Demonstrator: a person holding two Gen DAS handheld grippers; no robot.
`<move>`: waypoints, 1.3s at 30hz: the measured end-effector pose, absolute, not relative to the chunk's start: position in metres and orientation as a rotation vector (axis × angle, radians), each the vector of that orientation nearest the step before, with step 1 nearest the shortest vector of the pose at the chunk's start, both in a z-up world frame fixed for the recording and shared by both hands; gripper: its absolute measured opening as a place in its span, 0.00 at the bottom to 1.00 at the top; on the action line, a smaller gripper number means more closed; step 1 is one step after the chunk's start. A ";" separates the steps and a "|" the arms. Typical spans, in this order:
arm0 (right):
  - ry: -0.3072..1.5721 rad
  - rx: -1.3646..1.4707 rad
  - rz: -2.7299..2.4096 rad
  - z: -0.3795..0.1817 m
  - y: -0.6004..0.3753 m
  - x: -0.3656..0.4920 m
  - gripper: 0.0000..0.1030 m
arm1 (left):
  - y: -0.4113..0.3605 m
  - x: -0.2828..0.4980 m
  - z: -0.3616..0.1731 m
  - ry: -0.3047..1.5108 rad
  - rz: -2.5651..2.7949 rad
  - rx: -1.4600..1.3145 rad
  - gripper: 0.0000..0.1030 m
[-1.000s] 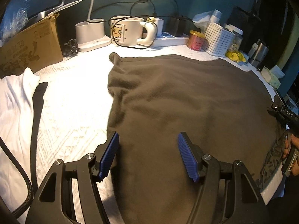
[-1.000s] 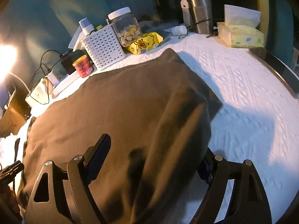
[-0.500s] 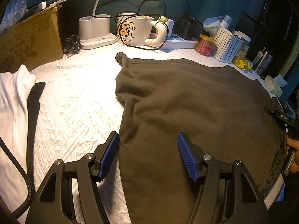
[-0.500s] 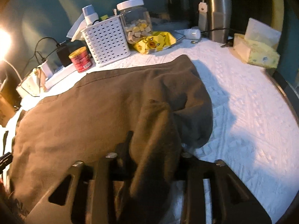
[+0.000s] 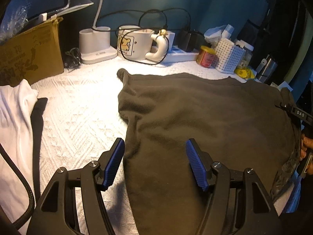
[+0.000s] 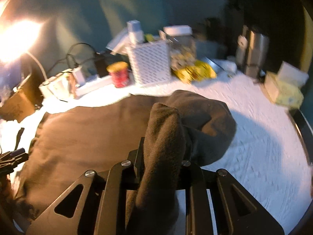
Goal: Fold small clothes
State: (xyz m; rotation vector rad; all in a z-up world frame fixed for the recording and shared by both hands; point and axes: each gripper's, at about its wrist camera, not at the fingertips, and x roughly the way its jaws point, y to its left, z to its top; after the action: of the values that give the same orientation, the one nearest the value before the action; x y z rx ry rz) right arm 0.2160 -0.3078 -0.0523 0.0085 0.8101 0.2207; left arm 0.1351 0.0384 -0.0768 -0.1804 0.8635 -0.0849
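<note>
Brown garment (image 5: 205, 121) lies spread on white textured cloth (image 5: 78, 113). Right gripper (image 6: 162, 152) clamped on a bunched fold of it, lifted off the surface. Left gripper (image 5: 155, 162) jaws wide apart, nothing held, straddling garment's left edge. White garment (image 5: 13, 121) far left; mug (image 5: 135, 46) & basket (image 5: 228, 55) at back.

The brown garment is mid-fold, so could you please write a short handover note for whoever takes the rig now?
Left tongs: open, low over the brown garment near its left edge, holding nothing.
Right tongs: shut on a bunched fold at the garment's right side, lifted off the white table cover.
Done: right edge gripped and raised.
Left: carry it across, lay it flat, finish the folds.
</note>
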 end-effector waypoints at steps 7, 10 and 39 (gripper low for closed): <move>0.764 -0.082 0.354 -0.031 -0.248 0.206 0.18 | 0.051 0.123 -0.065 0.824 -0.082 -0.191 0.63; 0.764 -0.109 0.400 -0.029 -0.225 0.202 0.18 | 0.056 0.118 -0.062 0.815 -0.074 -0.197 0.63; 0.993 -0.352 0.742 -0.073 -0.071 0.157 0.32 | 0.105 0.076 -0.067 0.815 -0.006 -0.260 0.63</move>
State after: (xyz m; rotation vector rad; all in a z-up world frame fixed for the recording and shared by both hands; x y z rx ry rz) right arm 0.1568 -0.0705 -0.0729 -0.3516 0.9934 0.7420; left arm 0.0764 0.1045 -0.0674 -0.2603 0.8152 -0.0060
